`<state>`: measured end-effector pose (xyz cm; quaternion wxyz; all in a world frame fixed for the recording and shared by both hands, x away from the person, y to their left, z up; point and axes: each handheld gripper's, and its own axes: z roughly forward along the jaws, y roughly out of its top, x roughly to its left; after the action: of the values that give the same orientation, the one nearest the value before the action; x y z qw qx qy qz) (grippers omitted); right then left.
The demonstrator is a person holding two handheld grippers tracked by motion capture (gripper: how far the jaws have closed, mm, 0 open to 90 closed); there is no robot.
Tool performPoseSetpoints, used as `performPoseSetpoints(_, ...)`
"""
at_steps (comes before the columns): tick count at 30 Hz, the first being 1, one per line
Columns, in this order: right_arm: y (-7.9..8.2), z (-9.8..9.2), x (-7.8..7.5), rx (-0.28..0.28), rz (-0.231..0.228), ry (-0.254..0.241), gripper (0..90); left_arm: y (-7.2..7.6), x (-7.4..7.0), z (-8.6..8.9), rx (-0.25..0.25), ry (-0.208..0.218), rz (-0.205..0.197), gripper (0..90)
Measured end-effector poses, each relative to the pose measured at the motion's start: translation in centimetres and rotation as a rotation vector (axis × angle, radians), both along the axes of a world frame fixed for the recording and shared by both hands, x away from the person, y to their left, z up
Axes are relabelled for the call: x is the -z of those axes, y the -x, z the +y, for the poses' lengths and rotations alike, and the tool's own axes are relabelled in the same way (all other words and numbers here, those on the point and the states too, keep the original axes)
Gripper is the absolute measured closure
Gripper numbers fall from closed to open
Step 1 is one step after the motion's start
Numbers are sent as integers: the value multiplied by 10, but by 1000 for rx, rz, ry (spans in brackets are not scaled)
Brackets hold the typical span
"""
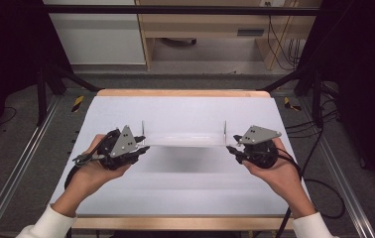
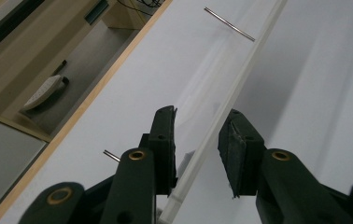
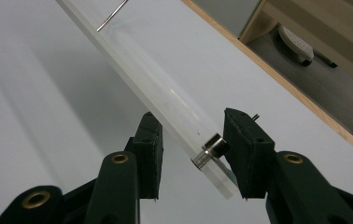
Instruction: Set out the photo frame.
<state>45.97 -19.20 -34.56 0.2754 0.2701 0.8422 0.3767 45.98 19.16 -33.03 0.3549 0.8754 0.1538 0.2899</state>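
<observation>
- Both hands come in from the bottom of the high view, white sleeves showing, each one gripping a pair of tongs.
- Left tongs [image 1: 143, 143] have one end of a clear plastic strip [image 1: 184, 139] between the jaws; one pad looks to be on it, the other stands clear, so not really pinched.
- Right tongs [image 1: 233, 143] are at the other end, spread a bit, strip lying against one pad next to a small metal stud [image 3: 210, 151].
- Strip runs level between them, above the white desk [image 1: 185, 106], with thin metal pins [image 1: 143, 127] sticking up near each end.
- Past the desk's far edge there's grey floor and pale wooden furniture.
</observation>
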Motion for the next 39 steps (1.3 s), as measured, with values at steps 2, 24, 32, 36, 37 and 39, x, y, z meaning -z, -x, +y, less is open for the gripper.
performPoseSetpoints(2,-5,0,-3,0,-6,0,583,-5,-4,0,2,-3,8,664)
performPoseSetpoints(24,-28,8,-3,-7,-173,-96,466,-42,-29,0,23,-21,53,655)
performPoseSetpoints(32,-32,9,-7,-3,-180,-82,462,-51,-32,1,26,-17,52,643)
performPoseSetpoints(36,-34,7,-8,-7,-171,-100,475,-55,-31,2,25,-23,67,641)
performPoseSetpoints(37,-34,7,-8,-10,-170,-104,478,-56,-31,3,27,-19,67,641)
performPoseSetpoints(39,-34,6,-8,-19,-168,-108,491,-58,-31,3,18,-29,62,632)
